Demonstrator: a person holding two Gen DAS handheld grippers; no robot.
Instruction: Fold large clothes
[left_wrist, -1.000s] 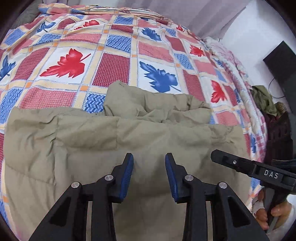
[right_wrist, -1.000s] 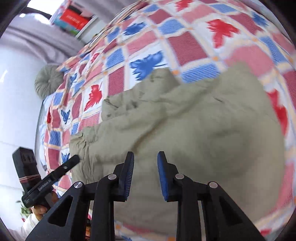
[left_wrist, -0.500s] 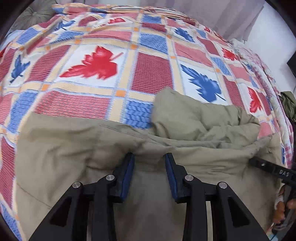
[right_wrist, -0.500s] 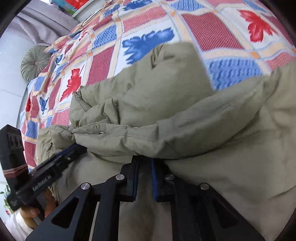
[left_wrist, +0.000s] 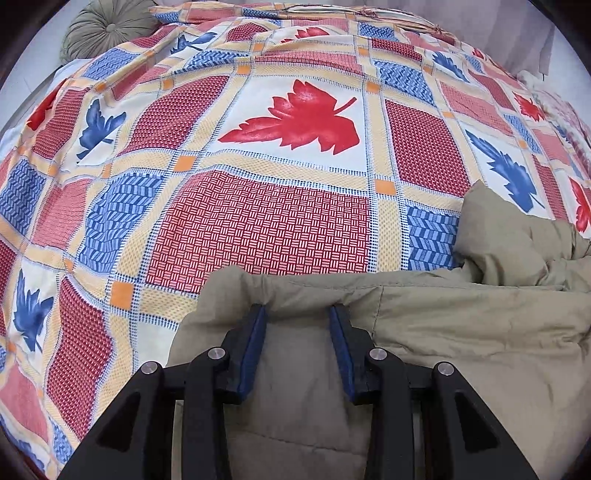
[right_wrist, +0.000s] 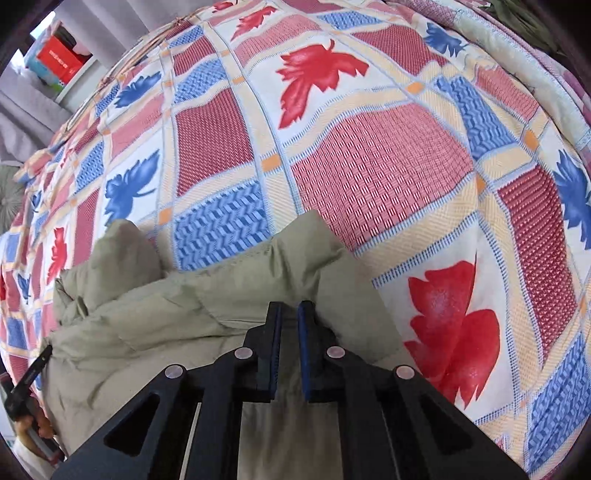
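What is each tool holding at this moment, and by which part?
The right tool pinches the padded olive-green jacket at its folded far edge. The left tool straddles that same edge, jaws apart, gripping nothing.

Left gripper (left_wrist: 298, 314): black, blue pads, jaws apart, tips under the folded edge of the jacket (left_wrist: 461, 332), cloth bridging the gap between them. Jacket: khaki, padded, lower right of view, a rumpled bulge at its far right. Bedspread (left_wrist: 258, 221): red, blue and cream patchwork with leaf prints. Cushion (left_wrist: 103, 27): round, olive, top left
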